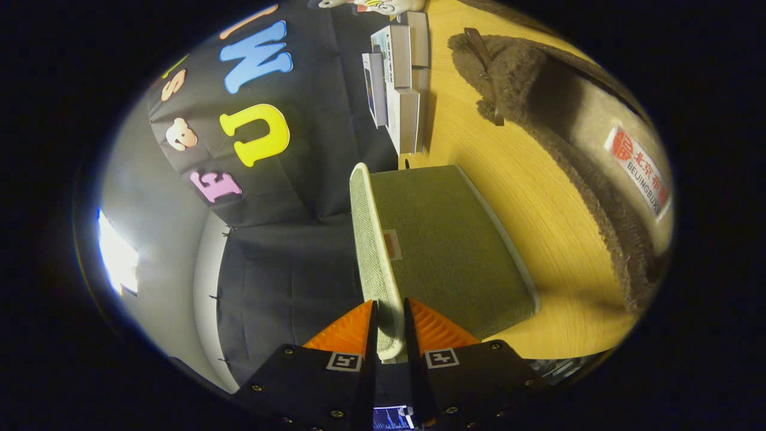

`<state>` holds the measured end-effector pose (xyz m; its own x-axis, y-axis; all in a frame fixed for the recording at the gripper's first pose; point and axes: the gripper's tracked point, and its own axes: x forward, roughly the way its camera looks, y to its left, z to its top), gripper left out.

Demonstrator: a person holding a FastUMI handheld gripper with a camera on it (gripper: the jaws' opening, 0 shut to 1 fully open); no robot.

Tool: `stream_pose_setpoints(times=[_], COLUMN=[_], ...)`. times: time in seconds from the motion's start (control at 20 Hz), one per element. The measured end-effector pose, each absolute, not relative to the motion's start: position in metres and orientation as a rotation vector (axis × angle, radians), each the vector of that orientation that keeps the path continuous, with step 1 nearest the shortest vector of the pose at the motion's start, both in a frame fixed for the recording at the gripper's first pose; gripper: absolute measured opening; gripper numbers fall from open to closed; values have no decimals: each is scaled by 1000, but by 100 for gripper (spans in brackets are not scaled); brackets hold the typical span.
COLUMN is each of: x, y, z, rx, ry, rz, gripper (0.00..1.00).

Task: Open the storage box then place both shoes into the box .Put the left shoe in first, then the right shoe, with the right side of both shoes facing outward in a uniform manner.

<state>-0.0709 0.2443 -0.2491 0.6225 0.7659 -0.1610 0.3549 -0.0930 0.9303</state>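
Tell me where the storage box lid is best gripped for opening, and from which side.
The lid's thin front rim, pinched edge-on from the open front side. The rim is a narrow fabric lip that fits between the fingers, and the gripper already straddles it, one finger on each face, apparently closed on it. The shoe lies beyond, on the table.

We see a wooden table [479, 161] bearing the box [455, 239], a shoe [574, 149] at its two o'clock, and cartons [401, 78] at twelve.

This is a small booth set up to look like a home. A black cloth wall [287, 251] hangs behind a wooden tabletop [538, 203]. Little boxes [401, 78] stand in a row at the back.
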Motion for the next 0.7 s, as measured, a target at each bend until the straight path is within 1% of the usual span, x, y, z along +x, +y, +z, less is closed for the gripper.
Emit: stream_pose_setpoints(times=[0.05, 0.1, 0.15, 0.4, 0.7], x=[-63, -60, -60, -65, -54], y=[250, 243, 240, 237, 239], z=[-249, -242, -241, -216, -164], rx=[1680, 1688, 1657, 1498, 1392], ry=[907, 887, 883, 887, 846], rz=[471, 425, 470, 518, 575], gripper=[24, 2, 1, 1, 1])
